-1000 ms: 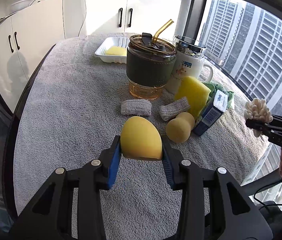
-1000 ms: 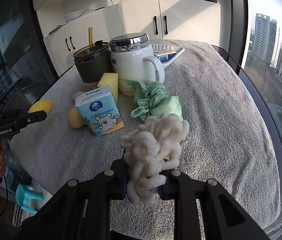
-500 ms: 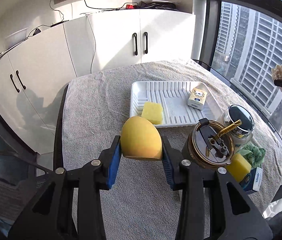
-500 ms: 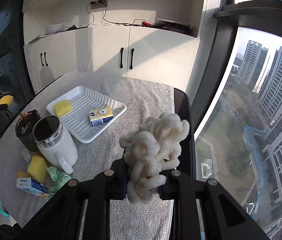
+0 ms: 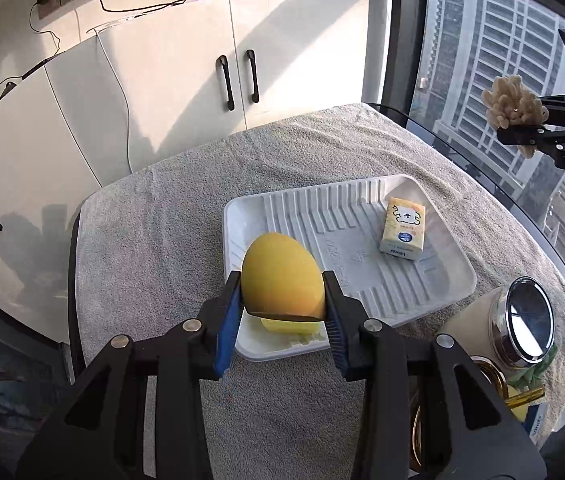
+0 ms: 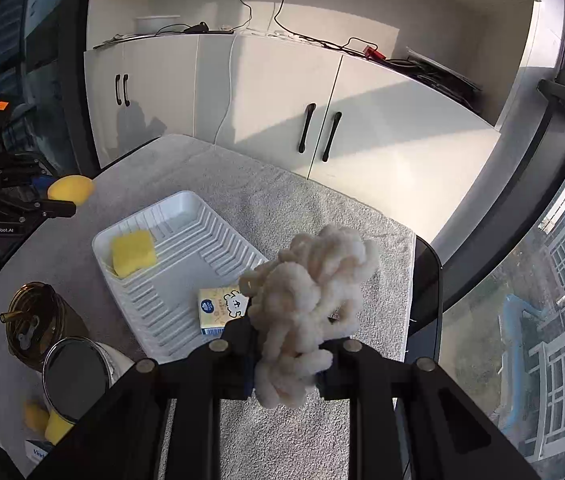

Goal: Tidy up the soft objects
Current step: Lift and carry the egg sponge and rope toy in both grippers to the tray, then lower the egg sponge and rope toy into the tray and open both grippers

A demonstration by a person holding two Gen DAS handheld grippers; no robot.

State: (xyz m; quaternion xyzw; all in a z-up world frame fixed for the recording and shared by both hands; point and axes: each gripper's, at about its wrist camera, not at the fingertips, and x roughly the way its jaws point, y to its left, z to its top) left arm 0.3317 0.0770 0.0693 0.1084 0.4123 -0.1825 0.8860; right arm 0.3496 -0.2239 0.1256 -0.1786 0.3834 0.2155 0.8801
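Both grips nearer tray (image 5: 238, 216) (sponge (image 6: 133, 253) right-view only)

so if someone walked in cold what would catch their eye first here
Probably the yellow egg-shaped sponge clamped in the left hand-held gripper, right above the near corner of the white ribbed tray. Next, the fluffy cream chenille bundle pinched in the right hand-held gripper, over the tray's other end. In the tray lie a yellow sponge block and a small tissue pack.
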